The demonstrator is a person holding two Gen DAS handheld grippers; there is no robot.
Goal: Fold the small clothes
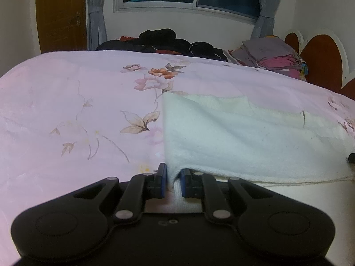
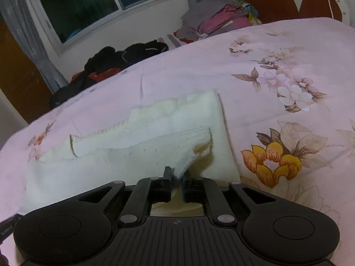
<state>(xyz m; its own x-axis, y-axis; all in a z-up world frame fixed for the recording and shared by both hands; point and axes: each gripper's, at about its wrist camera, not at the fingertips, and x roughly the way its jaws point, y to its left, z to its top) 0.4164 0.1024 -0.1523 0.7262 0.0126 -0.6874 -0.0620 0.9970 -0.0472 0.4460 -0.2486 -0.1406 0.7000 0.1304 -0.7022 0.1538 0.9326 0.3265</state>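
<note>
Trouble looks likeliest at the pinches: the left gripper [image 1: 173,175] is clamped on only a thin corner of the white garment [image 1: 244,137], and the right gripper [image 2: 176,175] bites an equally small tuft. The garment lies spread ahead of both, on the pink bedspread [image 1: 66,102]. An uneven lift could pull one corner free or skew the fold.

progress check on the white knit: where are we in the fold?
Done: white garment is spread on the bedsheet, one sleeve laid across it. In hand: left gripper and right gripper each pinch its near edge, lifted slightly. Left: carry that edge over, flatten, and move it to the folded stack. Dark pile looks unfolded.
</note>
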